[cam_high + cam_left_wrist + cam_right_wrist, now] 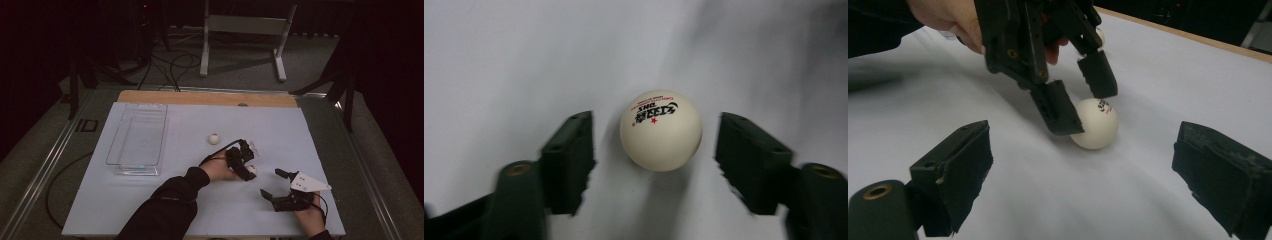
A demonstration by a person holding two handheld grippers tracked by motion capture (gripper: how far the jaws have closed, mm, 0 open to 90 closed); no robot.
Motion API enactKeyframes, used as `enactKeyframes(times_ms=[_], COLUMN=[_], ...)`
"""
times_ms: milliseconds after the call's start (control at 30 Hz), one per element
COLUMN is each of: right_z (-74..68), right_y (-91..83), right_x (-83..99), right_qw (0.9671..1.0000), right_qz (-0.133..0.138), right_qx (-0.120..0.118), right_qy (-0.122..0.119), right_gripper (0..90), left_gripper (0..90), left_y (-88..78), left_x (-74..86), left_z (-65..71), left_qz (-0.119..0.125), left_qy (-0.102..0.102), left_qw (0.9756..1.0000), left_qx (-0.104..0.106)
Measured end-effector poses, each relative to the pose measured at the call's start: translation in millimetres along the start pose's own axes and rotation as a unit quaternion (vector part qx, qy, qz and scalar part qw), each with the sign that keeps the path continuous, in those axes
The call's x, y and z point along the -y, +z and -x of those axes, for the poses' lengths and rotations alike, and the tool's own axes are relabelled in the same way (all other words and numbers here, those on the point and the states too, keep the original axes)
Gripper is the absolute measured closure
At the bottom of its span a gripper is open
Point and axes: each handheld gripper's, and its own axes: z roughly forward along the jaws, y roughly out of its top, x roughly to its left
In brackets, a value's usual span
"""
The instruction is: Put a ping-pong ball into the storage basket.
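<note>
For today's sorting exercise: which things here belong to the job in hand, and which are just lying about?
In the job:
- left gripper, jaws either side of a ball
- near ball on the table

Lying about:
- second ball
- clear tray
- right gripper, open, holding nothing

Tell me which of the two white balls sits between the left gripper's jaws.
The ball near the table's right side, between the left gripper jaws. The other ball lies apart, farther back toward the clear tray.
</note>
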Motion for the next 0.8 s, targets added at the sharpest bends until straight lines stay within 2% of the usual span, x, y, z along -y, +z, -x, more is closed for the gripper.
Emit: enactKeyframes(times_ms=[367, 533, 800], right_z=[0.1, 0.0, -0.2], right_y=[0.1, 0.1, 0.0], right_x=[0.1, 0.1, -0.2], right_qw=[1.0000, 1.0000, 1.0000], right_qz=[0.000, 0.000, 0.001], right_qx=[-0.001, -0.001, -0.002], right_qy=[0.000, 0.000, 0.002], right_gripper=[9.0, 9.1, 9.1], left_gripper=[50.9, 51.8, 52.1], left_y=[7.7, 7.6, -1.3], left_x=[-1.7, -3.3, -2.7], left_z=[0.2, 2.1, 3.4], left_qz=[-0.009, -0.016, -0.025], left_qy=[0.001, 0.008, 0.021], left_qw=[1.0000, 0.9998, 0.9993], left_qx=[0.003, 0.010, 0.021])
